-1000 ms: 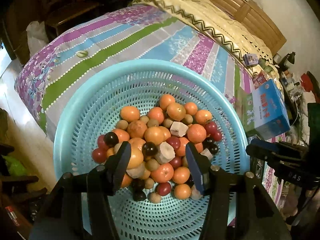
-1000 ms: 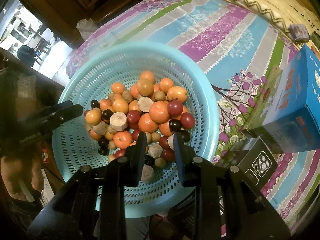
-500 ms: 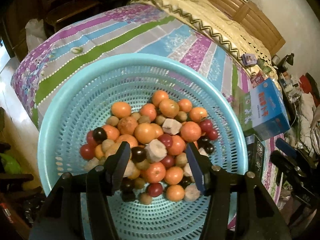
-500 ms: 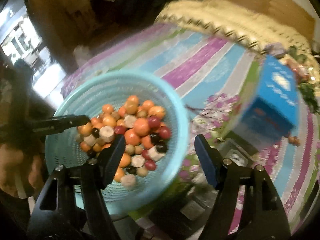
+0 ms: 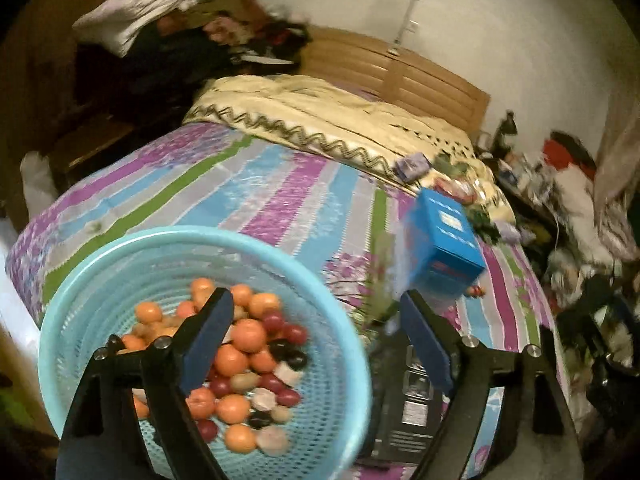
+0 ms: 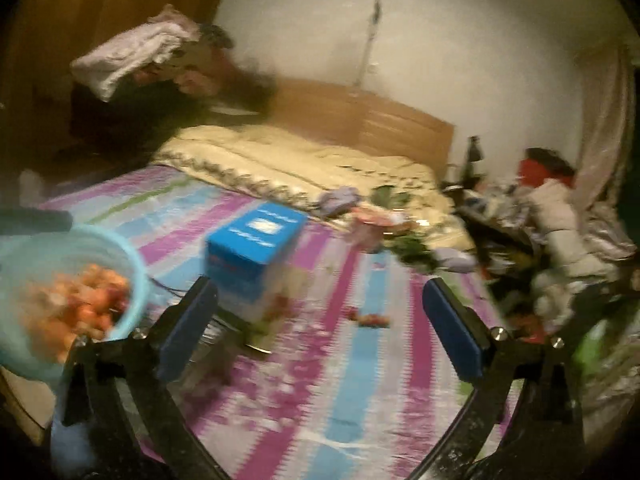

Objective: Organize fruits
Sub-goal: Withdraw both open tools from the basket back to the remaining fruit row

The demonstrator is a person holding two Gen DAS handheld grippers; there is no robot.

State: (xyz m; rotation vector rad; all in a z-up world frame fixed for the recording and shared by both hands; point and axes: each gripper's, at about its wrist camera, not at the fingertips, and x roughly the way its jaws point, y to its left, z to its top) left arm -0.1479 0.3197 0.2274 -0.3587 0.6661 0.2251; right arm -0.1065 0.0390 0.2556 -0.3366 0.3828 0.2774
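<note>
A light blue perforated basket (image 5: 100, 264) sits on the striped bedspread, holding a pile of oranges (image 5: 248, 334), dark red fruits (image 5: 294, 334), black fruits and pale chunks. My left gripper (image 5: 316, 340) is open and empty, raised above the basket's right rim. In the right wrist view the basket (image 6: 132, 264) is blurred at the left edge. My right gripper (image 6: 320, 320) is wide open and empty above the bedspread, right of the basket.
A blue box (image 5: 444, 236) stands on the bed right of the basket, also in the right wrist view (image 6: 256, 244). A dark box (image 5: 412, 400) lies by the basket. A cream quilt (image 5: 332, 120), wooden headboard and cluttered bedside fill the back and right.
Both grippers have lifted and swung right, away from the fruit pile. The right gripper opened wide from a narrow gap. The views are motion-blurred.
</note>
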